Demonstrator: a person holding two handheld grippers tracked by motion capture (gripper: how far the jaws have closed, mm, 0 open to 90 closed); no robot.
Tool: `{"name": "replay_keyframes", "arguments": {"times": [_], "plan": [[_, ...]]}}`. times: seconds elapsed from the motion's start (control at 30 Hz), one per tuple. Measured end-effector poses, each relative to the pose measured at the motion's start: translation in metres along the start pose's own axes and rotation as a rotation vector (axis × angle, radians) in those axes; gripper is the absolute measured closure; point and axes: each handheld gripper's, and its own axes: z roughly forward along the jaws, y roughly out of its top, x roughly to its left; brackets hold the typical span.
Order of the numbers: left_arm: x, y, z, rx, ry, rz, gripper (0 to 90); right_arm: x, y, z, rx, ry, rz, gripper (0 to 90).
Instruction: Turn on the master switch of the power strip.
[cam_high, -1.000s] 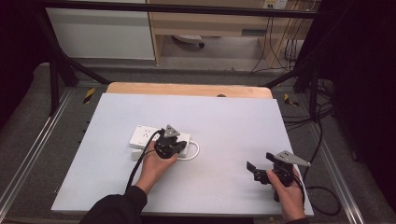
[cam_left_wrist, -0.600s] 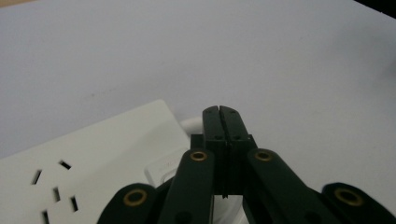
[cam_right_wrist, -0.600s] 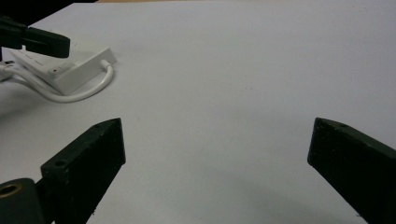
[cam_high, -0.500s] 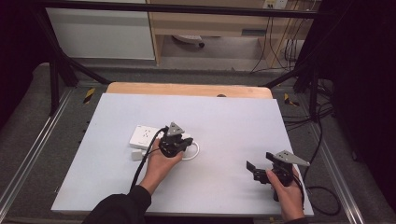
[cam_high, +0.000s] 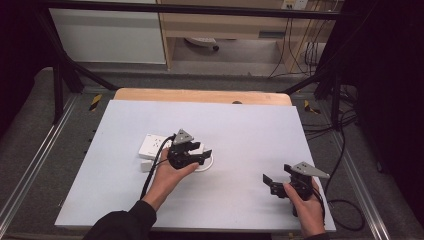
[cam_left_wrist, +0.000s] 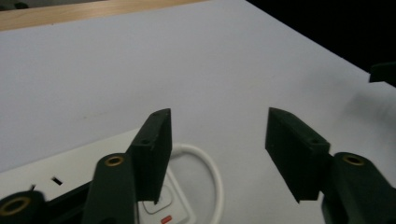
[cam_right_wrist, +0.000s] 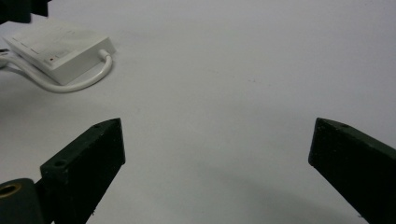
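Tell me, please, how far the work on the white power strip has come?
Nothing looks done yet: the white power strip lies flat on the table, its cable looped beside it. In hand: the left gripper hovers open over the strip's end. Left: any grasp; the right gripper waits open, apart.

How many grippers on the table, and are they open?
2. Left gripper hovers open over the white power strip at left centre; right gripper is open near the table's front right. More strip may be hidden.

left claw (cam_high: 204, 153) over white power strip (cam_high: 152, 146) and cord loop (cam_high: 206, 165); right claw (cam_high: 276, 176) well apart, near table (cam_high: 250, 125) edge.
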Motion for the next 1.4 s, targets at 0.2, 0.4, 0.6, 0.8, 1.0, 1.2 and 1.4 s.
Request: {"name": "replay_keyframes", "arguments": {"times": [0.2,0.4,0.6,0.8,1.0,1.2,1.4], "plan": [[-0.005,0.008,-0.012,-0.042,-0.032,0.023,25.5,0.002,-0.002,0.005,0.027,-0.009,-0.001,4.0],[0.005,0.006,-0.02,-0.036,0.005,0.021,11.2,0.001,-0.001,0.005,0.023,-0.006,-0.013,3.8],[0.029,0.004,-0.032,-0.044,0.059,-0.027,9.8,0.003,0.0,0.006,0.021,0.011,-0.019,3.7],[0.045,-0.001,-0.048,-0.058,0.094,-0.063,9.1,0.004,0.0,0.004,0.012,0.02,-0.027,3.7],[0.052,-0.001,-0.064,-0.079,0.095,-0.064,7.1,0.004,0.001,0.006,0.016,0.018,-0.024,3.5],[0.053,0.003,-0.079,-0.091,0.093,-0.045,7.2,0.005,0.0,0.006,0.021,0.014,-0.026,3.4],[0.052,0.004,-0.094,-0.095,0.095,-0.04,7.3,0.005,0.001,0.006,0.022,0.019,-0.027,3.3]]}}
